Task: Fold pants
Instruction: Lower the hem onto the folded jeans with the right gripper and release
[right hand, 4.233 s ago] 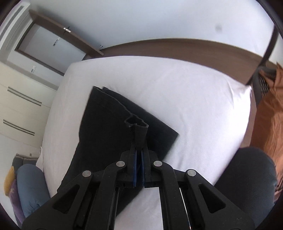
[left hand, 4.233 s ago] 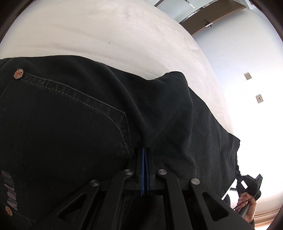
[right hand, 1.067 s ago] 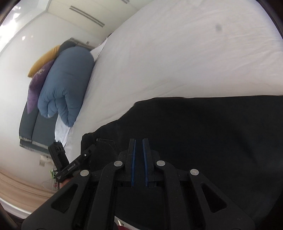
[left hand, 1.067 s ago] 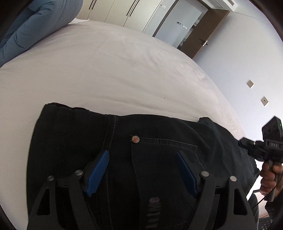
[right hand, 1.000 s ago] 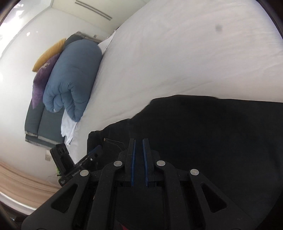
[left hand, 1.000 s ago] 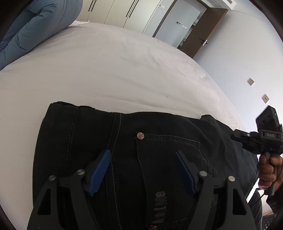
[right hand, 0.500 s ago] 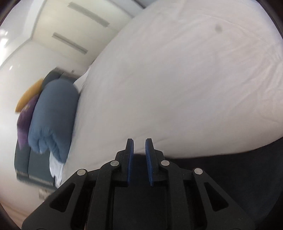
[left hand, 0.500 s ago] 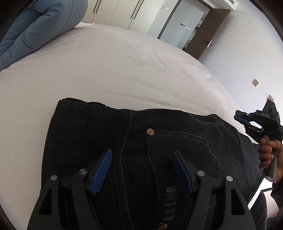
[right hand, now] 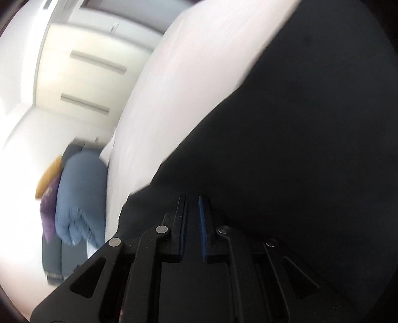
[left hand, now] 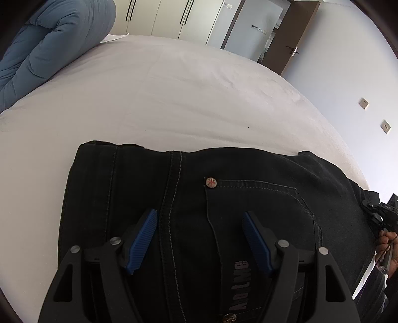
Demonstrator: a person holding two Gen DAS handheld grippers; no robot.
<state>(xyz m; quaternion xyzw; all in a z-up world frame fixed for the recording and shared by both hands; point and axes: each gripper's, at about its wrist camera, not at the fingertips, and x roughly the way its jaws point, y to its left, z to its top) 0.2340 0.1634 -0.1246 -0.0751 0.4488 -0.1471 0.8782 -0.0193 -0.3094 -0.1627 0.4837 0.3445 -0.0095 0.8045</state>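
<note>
Folded black pants (left hand: 248, 198) lie on the white bed (left hand: 174, 87), back pocket and a metal rivet (left hand: 210, 182) facing up. My left gripper (left hand: 199, 213) hovers open just above the waist end, its blue pads (left hand: 143, 238) apart on either side of the seam and gripping nothing. At the right edge of the left wrist view, a hand (left hand: 388, 246) holds my right gripper (left hand: 380, 213) by the pants' far end. In the blurred right wrist view, my right gripper (right hand: 192, 198) sits low over the pants (right hand: 298, 149). Its jaws are closing to a thin slit with nothing visible between them.
A rolled blue duvet (left hand: 49, 44) lies at the bed's far left corner, with purple and yellow cushions (right hand: 49, 198) beside it in the right wrist view. Pale wardrobes (left hand: 174, 17) and a brown door (left hand: 293, 44) stand beyond the bed. Bare sheet stretches past the pants.
Four seconds ago both grippers were shut on the pants; both have let go. Lately the right gripper swung and tilted low over the fabric, its gap narrowing. The left barely moved.
</note>
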